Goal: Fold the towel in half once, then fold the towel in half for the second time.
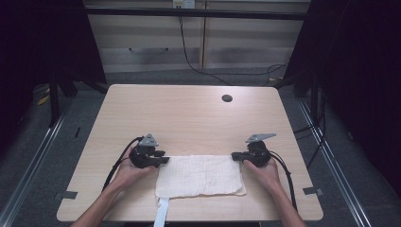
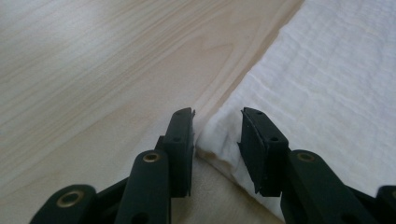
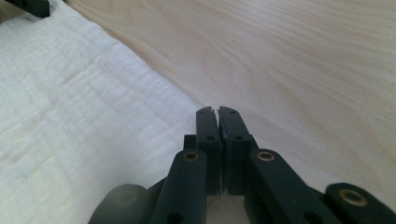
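The white cloth point(image 1: 201, 176), a soft, crinkled rectangle of woven fabric, lay flat on the pale wood-grain table point(image 1: 189, 113) between the two grippers. The left gripper point(image 2: 217, 135) stood partly open, its jaws straddling the cloth's near corner without pinching it. The right gripper point(image 3: 218, 122) was pressed closed at the opposite corner; whether fabric sat between its jaws could not be told. The high view alone showed a white strip point(image 1: 162, 213) hanging over the table's near edge.

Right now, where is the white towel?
In the high view the white towel lies flat on the near part of the table, between the left gripper and the right gripper, which sit at its far corners.
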Action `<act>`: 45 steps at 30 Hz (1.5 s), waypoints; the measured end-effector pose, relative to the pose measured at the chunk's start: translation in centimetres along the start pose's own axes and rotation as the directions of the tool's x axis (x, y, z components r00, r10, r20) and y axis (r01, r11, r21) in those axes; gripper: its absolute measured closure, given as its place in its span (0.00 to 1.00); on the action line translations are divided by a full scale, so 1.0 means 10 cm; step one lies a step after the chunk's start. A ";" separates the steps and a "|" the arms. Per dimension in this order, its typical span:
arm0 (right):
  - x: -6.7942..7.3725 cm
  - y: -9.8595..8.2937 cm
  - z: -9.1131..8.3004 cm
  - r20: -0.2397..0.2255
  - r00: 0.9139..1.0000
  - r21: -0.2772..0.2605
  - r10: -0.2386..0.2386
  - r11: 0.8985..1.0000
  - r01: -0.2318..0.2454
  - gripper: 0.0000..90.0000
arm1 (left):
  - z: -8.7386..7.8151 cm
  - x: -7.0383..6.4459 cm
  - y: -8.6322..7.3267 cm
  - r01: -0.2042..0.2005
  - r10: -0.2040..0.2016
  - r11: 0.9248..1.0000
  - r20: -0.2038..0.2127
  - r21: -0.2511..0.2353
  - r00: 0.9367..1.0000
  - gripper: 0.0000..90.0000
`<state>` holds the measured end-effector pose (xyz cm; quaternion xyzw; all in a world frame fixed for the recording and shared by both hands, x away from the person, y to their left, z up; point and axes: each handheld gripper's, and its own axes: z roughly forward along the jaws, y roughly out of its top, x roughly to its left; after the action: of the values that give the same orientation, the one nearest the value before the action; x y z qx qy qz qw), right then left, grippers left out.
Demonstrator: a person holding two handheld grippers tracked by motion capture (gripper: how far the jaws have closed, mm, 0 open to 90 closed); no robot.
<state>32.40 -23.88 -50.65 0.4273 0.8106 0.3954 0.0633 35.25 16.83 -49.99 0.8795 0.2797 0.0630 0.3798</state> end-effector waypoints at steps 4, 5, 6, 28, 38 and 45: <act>0.02 0.00 0.00 -0.004 1.000 -0.001 0.000 1.000 0.000 0.97 | -0.01 0.00 -0.03 -0.006 0.006 1.000 0.001 -0.004 1.000 0.74; 0.02 0.00 0.00 -0.004 1.000 -0.001 0.000 1.000 0.000 0.97 | -0.01 0.00 -0.03 -0.006 0.006 1.000 0.001 -0.004 1.000 0.78; 0.02 0.00 0.00 -0.004 1.000 -0.001 0.003 1.000 -0.003 0.98 | -0.02 0.00 -0.03 -0.012 0.012 1.000 0.005 -0.004 1.000 0.84; 0.11 0.15 -0.14 -0.028 0.999 -0.106 -0.017 0.994 0.014 0.98 | -0.03 0.09 -0.07 0.027 -0.027 0.999 0.014 -0.035 1.000 0.95; 0.20 0.20 -0.29 -0.048 0.998 -0.165 -0.051 0.985 0.042 0.97 | -0.02 0.09 -0.06 0.042 -0.043 0.999 -0.010 -0.033 0.999 0.95; 0.36 0.23 -0.33 -0.066 0.992 -0.177 -0.103 0.980 0.090 0.97 | -0.03 0.09 -0.06 0.054 -0.054 0.998 -0.019 -0.030 0.998 0.95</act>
<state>30.14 -22.43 -46.00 0.3652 0.7945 0.4769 0.0889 35.69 17.81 -50.30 0.8653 0.3060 0.0654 0.3916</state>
